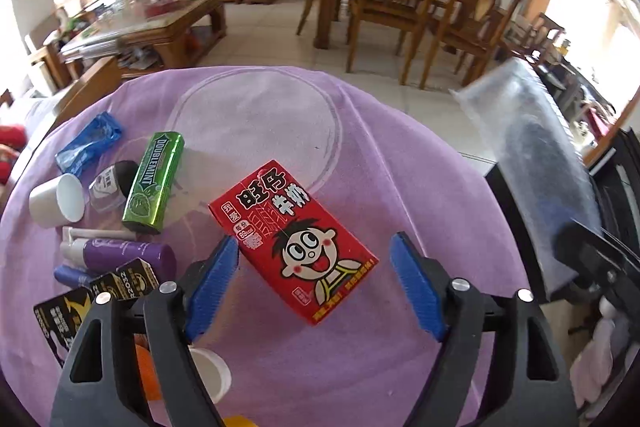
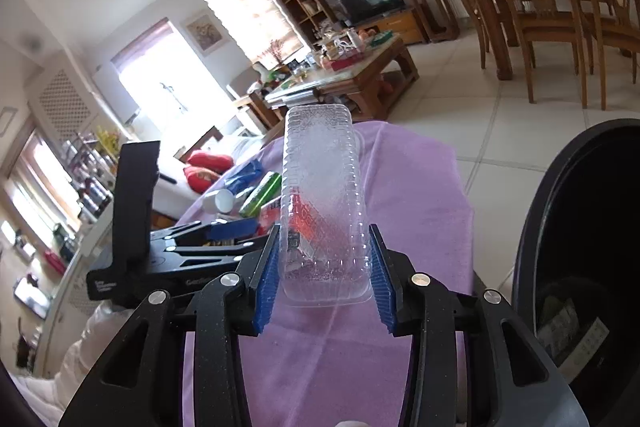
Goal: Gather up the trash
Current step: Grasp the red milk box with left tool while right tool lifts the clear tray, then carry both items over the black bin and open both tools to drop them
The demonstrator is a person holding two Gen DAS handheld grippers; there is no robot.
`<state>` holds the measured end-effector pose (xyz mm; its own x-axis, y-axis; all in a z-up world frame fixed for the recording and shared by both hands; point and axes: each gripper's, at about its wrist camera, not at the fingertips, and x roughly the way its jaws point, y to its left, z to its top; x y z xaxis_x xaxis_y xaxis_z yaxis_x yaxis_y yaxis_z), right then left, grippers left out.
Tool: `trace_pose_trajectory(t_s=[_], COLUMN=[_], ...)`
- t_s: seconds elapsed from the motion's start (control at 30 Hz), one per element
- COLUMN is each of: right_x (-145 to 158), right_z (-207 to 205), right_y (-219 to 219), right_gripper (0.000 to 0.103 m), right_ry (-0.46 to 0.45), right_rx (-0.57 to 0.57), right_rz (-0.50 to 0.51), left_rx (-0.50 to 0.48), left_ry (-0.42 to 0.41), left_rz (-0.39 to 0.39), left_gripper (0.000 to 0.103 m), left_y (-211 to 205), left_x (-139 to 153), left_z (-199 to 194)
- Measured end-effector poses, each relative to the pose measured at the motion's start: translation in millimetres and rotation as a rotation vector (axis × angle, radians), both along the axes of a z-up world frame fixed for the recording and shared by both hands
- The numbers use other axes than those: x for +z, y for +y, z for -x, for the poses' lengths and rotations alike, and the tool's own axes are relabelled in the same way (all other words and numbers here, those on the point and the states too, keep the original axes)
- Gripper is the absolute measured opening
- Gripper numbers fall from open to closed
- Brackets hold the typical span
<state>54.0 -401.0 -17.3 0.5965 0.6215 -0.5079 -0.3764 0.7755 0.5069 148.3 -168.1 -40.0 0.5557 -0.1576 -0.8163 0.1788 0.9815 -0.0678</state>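
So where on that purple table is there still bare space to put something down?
The far half of the purple cloth is bare, from beyond the red milk carton to the far edge, and so is its right side. The left edge is crowded: blue wrapper, green gum pack, white cup, purple bottle.

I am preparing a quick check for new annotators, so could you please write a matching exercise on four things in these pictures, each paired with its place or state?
Things:
1. red milk carton
2. clear plastic container
3. white paper cup
4. black bin

Places or states:
A. lying on its side at the left of the purple cloth
B. clamped between blue pads
C. beside the table, on the right
D. lying between open jaws, unpressed

Pairs: 1-D, 2-B, 3-A, 4-C
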Motion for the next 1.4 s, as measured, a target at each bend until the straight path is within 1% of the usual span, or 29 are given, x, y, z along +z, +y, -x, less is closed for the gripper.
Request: trace_pose_trajectory(t_s=[0.07, 0.2, 0.23, 0.3, 0.33, 0.37, 0.4, 0.47, 0.57, 0.63, 0.73, 0.9, 0.93, 1.03, 1.23, 1.4], right_x=[0, -4, -6, -8, -9, -10, -12, -14, -16, -16, -16, -15, -14, -10, -4, -10], right_z=[5, 13, 14, 18, 20, 22, 24, 26, 27, 28, 28, 39, 41, 50, 69, 78], right_y=[-8, -24, -27, -31, -31, -33, -35, -39, -47, -51, -61, -83, -91, -114, -161, -201], right_gripper=[0.041, 0.041, 0.041, 0.041, 0.041, 0.041, 0.041, 0.041, 0.041, 0.041, 0.041, 0.041, 0.041, 0.041, 0.041, 0.041], right_ry=[-0.005, -0.015, -0.016, -0.016, -0.017, -0.018, -0.017, -0.014, -0.015, -0.016, -0.016, -0.028, -0.031, -0.051, -0.093, -0.104], right_rx=[-0.003, -0.005, -0.005, 0.000, 0.001, 0.005, 0.010, 0.016, 0.021, 0.019, 0.017, -0.014, -0.028, -0.083, -0.197, -0.288], right_rz=[0.001, 0.003, 0.006, 0.010, 0.010, 0.008, 0.004, -0.011, -0.030, -0.043, -0.070, -0.107, -0.115, -0.123, -0.127, -0.102], left_rx=[0.048, 0.102, 0.114, 0.139, 0.146, 0.153, 0.159, 0.162, 0.162, 0.166, 0.164, 0.091, 0.065, -0.010, -0.156, -0.255], left_ry=[0.010, 0.060, 0.059, 0.032, 0.008, 0.003, 0.004, -0.011, -0.043, -0.056, -0.107, -0.210, -0.234, -0.270, -0.299, -0.292], left_rz=[0.004, 0.012, 0.020, 0.026, 0.030, 0.039, 0.059, 0.084, 0.082, 0.083, 0.076, 0.054, 0.056, 0.075, 0.117, 0.127], left_gripper=[0.082, 0.082, 0.081, 0.081, 0.076, 0.067, 0.066, 0.055, 0.050, 0.049, 0.049, 0.049, 0.049, 0.049, 0.049, 0.049], left_y=[-3, -9, -10, -9, -9, -7, -5, -1, -3, -1, -3, -22, -29, -50, -94, -134], left_x=[-3, -18, -19, -19, -18, -18, -19, -17, -14, -12, -6, 17, 24, 39, 51, 47], left_z=[-2, -3, -2, 0, 2, 3, 4, 3, 5, 6, 13, 36, 43, 56, 74, 81])
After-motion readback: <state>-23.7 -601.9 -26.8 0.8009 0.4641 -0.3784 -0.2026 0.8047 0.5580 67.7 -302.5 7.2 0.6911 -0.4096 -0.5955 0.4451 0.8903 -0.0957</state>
